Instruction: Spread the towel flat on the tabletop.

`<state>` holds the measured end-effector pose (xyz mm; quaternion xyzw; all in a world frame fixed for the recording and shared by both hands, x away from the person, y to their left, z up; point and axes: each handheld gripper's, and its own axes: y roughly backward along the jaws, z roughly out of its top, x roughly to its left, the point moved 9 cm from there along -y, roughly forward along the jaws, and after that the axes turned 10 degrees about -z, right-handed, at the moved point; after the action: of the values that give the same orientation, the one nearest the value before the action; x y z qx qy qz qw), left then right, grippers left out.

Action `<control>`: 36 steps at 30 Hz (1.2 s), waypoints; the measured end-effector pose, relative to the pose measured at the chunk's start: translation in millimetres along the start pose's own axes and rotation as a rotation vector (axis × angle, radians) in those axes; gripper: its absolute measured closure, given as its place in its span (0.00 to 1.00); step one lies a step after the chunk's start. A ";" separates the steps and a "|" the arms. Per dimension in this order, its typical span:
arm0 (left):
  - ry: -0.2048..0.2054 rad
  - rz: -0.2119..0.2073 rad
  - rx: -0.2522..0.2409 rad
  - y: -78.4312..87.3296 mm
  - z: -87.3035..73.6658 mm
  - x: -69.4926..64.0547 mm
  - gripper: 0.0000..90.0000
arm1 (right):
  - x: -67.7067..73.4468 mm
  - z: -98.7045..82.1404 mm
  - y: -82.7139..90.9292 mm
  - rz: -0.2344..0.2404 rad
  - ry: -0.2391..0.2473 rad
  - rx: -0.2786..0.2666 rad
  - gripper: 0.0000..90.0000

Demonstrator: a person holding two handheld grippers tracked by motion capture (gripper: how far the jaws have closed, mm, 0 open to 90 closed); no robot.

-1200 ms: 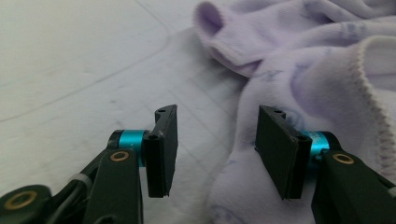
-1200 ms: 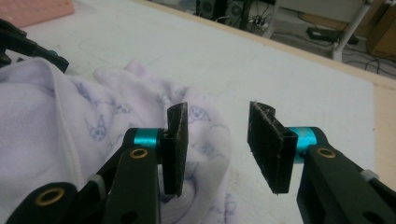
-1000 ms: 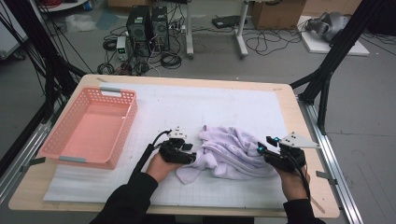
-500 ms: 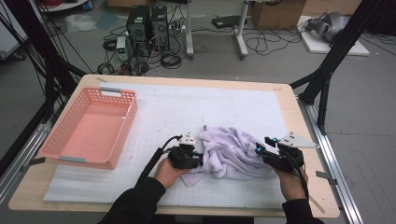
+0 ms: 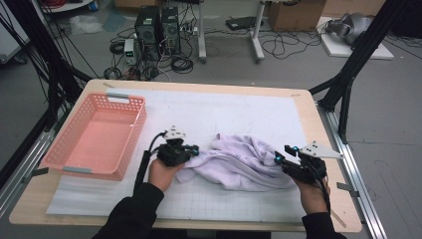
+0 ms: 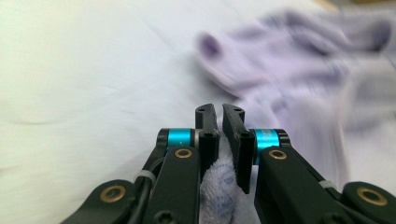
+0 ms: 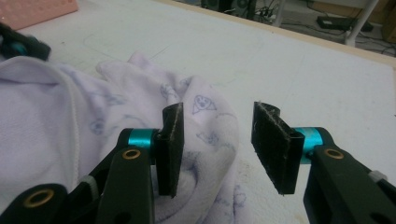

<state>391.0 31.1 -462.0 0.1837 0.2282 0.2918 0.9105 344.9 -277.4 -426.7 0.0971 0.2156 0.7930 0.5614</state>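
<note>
Cloth (image 5: 244,162) lies in a soft purple heap on the white mat (image 5: 234,114), near the front of the bench (image 5: 308,99). It sits between my two hands. A pink basket (image 5: 97,137) stands to the left of it, well apart from the cloth. Nothing lies between the basket and the cloth but bare mat. Behind the bench I see computer boxes (image 5: 157,22) and cables (image 5: 283,45) on the floor.

My left hand-held gripper (image 5: 191,150) is at the left edge of the cloth. Its jaws have just been closing, and now they pinch a fold of cloth (image 6: 219,182) tight between them. In the left gripper view the rest of the cloth is blurred, up and to the right.

My right hand-held gripper (image 5: 276,158) is at the right edge of the cloth. Its jaws stand about half wide. In the right gripper view (image 7: 217,140) the cloth lies under and between them, and the left pad touches it, but they do not squeeze it.

A second ago the left jaws were open at the cloth's edge. Now they are shut on it, and the left hand sits higher and farther up the bench, with the cloth edge pulled along. The right hand has stayed where it was.
</note>
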 end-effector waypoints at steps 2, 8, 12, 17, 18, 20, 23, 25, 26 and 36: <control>0.002 0.048 -0.037 11.5 6.8 11.9 0.94 | 0.0 3.9 0.3 -0.001 -0.011 -0.012 0.59; 0.009 0.130 -0.092 27.7 15.9 29.8 0.94 | 6.5 10.0 -11.3 0.007 0.028 0.026 0.50; 0.007 0.147 -0.115 32.5 18.3 32.9 0.94 | 16.5 5.7 -40.8 0.049 0.063 0.118 0.45; 0.013 0.118 -0.113 35.8 15.1 30.4 0.94 | 33.2 -18.1 -79.8 0.087 0.153 0.310 0.48; 0.017 0.111 -0.103 36.4 12.6 29.8 0.94 | 34.0 -23.3 -84.4 0.063 0.204 0.335 0.49; 0.006 0.112 -0.070 36.5 4.9 28.9 0.93 | 35.2 -25.6 -87.3 0.041 0.247 0.339 0.55; -0.009 0.115 -0.035 39.7 -6.0 27.0 0.93 | 33.3 -26.5 -83.1 0.034 0.259 0.335 0.73; -0.010 0.109 -0.034 43.0 -10.9 25.2 0.93 | 27.2 -29.0 -72.0 0.015 0.230 0.344 0.80; -0.013 0.108 -0.023 44.5 -14.0 24.3 0.93 | 27.2 -29.0 -72.0 0.015 0.230 0.344 0.80; -0.042 0.034 0.081 46.3 -42.7 5.1 0.93 | -1.2 -50.7 -20.1 -0.075 0.179 0.418 0.79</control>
<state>351.7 78.1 -477.2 0.2301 0.2175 0.2938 0.9019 342.2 -284.8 -480.7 0.1326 0.4278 0.7149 0.5369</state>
